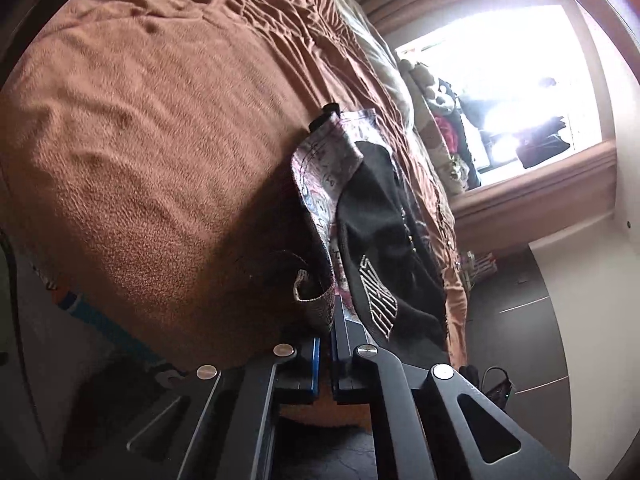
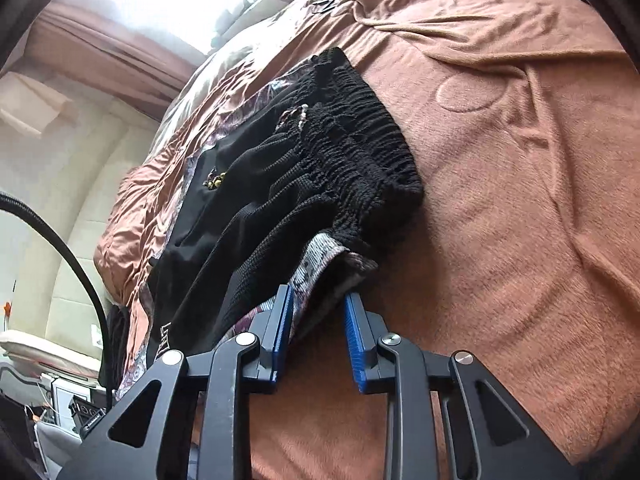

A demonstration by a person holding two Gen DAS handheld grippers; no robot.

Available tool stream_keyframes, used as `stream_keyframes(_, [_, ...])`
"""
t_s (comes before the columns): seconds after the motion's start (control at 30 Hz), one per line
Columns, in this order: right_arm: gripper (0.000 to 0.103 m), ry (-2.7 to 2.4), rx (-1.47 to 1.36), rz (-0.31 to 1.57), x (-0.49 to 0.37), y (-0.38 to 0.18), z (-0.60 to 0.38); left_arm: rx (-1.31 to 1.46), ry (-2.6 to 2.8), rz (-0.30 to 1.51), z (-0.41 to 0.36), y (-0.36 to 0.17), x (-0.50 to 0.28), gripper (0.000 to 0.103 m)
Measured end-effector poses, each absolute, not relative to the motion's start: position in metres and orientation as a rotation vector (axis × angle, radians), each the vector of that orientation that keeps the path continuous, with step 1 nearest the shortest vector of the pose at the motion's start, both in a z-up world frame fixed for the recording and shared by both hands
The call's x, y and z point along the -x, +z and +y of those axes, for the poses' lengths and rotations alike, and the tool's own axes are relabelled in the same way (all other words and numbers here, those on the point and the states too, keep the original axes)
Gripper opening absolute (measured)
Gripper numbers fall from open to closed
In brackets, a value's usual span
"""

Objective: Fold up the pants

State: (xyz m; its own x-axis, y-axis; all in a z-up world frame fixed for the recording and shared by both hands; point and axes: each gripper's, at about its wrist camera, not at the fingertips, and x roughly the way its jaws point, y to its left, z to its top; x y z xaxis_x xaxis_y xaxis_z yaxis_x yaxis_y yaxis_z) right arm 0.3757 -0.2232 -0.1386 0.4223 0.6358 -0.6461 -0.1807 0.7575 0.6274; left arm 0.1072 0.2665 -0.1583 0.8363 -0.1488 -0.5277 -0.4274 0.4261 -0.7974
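Observation:
The pants (image 1: 320, 184) are pink-grey patterned fabric and lie on a brown bedspread (image 1: 152, 152) under a black garment (image 1: 384, 240). My left gripper (image 1: 326, 320) is shut on the pants' hem edge, which curls up at the fingertips. In the right wrist view the patterned pants (image 2: 316, 256) peek out beneath the black garment (image 2: 304, 176) with its gathered elastic waistband. My right gripper (image 2: 320, 300) is open, its blue pads on either side of the pants' edge, which sits between them.
The brown bedspread (image 2: 500, 200) spreads wide to the right in the right wrist view. A bright window (image 1: 520, 92) and a pile of clothes (image 1: 444, 128) lie beyond the bed. A black cable (image 2: 76, 264) hangs at the left.

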Motion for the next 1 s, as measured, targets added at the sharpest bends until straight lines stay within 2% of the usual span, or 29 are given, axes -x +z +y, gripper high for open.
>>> stream_keyframes(0.07, [0.026,0.538,-0.551,1.035,-0.376,-0.14,-0.229,1.129,0.187,0.577,0.267,-0.155,-0.107,0.003])
stream_keyframes(0.13, [0.041,0.534,-0.574,1.046,-0.38,-0.143,-0.231,1.126,0.186,0.571,0.268,-0.152,-0.106,0.003])
stream_keyframes(0.17, [0.054,0.523,-0.578,1.057,-0.382,-0.144,-0.23,1.124,0.186,0.569,0.268,-0.151,-0.106,0.003])
stream_keyframes(0.2, [0.058,0.528,-0.592,1.061,-0.385,-0.147,-0.23,1.122,0.186,0.569,0.269,-0.15,-0.106,0.003])
stream_keyframes(0.37, [0.058,0.543,-0.621,1.027,-0.402,-0.152,-0.221,1.114,0.197,0.571,0.268,-0.148,-0.109,0.003])
stream_keyframes(0.4, [0.055,0.545,-0.618,1.026,-0.404,-0.152,-0.219,1.115,0.197,0.568,0.268,-0.148,-0.109,0.003])
stream_keyframes(0.43, [0.047,0.543,-0.609,1.022,-0.406,-0.152,-0.217,1.117,0.197,0.563,0.268,-0.147,-0.109,0.003])
stream_keyframes(0.47, [0.024,0.536,-0.592,1.018,-0.408,-0.15,-0.214,1.117,0.197,0.558,0.268,-0.146,-0.11,0.003])
stream_keyframes(0.5, [0.018,0.531,-0.571,1.022,-0.409,-0.148,-0.212,1.114,0.194,0.552,0.266,-0.145,-0.108,0.003])
stream_keyframes(0.57, [0.012,0.527,-0.575,1.011,-0.406,-0.146,-0.214,1.107,0.178,0.535,0.264,-0.139,-0.107,0.003])
stream_keyframes(1.0, [0.008,0.6,-0.601,0.936,-0.389,-0.103,-0.228,1.035,0.122,0.449,0.27,-0.08,-0.128,0.003])
